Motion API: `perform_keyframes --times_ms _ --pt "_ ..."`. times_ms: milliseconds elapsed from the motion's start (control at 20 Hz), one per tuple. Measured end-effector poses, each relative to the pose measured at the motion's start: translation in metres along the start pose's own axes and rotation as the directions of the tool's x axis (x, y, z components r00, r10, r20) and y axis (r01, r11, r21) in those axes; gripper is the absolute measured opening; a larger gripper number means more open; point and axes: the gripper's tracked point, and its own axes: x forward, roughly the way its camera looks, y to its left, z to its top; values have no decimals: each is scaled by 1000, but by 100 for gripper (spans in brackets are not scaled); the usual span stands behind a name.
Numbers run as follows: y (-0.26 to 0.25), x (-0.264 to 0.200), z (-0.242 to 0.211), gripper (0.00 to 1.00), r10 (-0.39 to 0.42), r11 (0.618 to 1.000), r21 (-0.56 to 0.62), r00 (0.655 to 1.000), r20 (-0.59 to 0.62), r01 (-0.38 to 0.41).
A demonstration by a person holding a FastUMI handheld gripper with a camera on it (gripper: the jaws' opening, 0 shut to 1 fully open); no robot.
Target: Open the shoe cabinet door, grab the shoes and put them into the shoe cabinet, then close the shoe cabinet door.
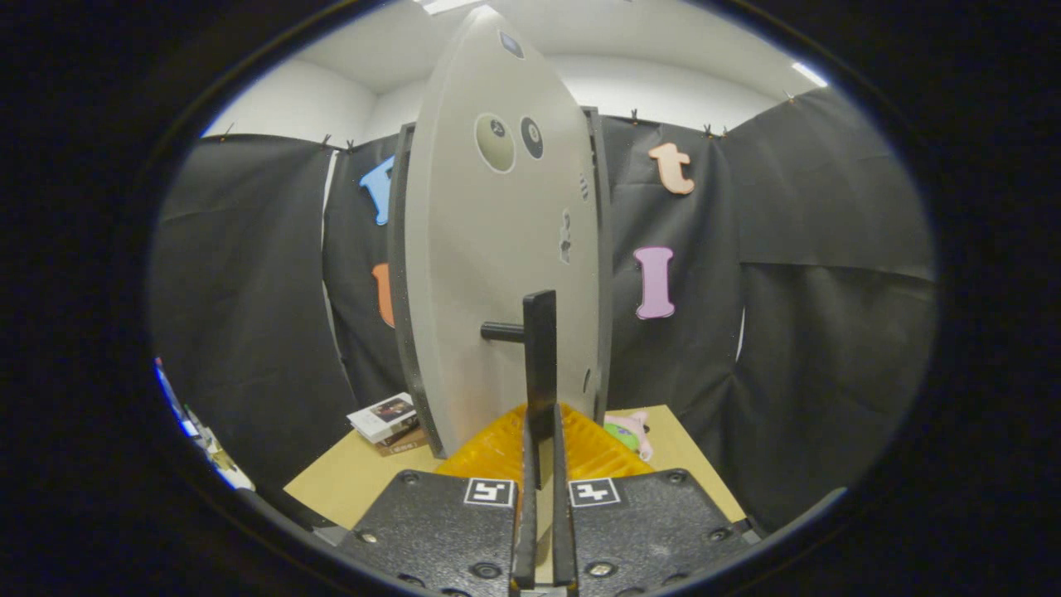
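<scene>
The grey shoe cabinet door (497,274) stands partly swung out, edge-on in front of me, with the cabinet body (603,249) behind it. A dark bar handle (540,348) sticks out from the door on a short post. My gripper (540,452) is shut on the lower end of that handle, both fingers pressed against it. Something yellow and ribbed (489,452) lies just beyond the fingers at the foot of the door.
The cabinet stands on a light wooden table (348,481). A small stack of books (385,423) lies left of the door. A pink and green soft toy (630,431) sits to the right by the cabinet's base. Black cloth walls close in all around.
</scene>
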Motion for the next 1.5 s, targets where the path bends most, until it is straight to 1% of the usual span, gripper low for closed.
perform_keyframes --times_ms 150,350,550,700,950,1050,1200,1350,1500 --pt "-32 -3 2 7 -31 1000 0 1000 -4 31" --pt "-77 -5 4 4 -94 996 -4 995 -12 94" --pt "-106 -6 6 4 -80 996 42 997 -22 81" --pt "-119 -7 4 4 -62 996 57 998 -30 64" --pt "-126 -16 3 4 -79 994 72 997 -25 80" --pt "-127 -25 -1 6 -93 993 77 995 -33 95" --pt "-123 -49 -5 7 -99 993 60 995 -33 101" --pt "-119 -72 -2 37 -128 991 44 992 -3 128" --pt "-106 -95 -10 66 -153 988 34 988 17 152"
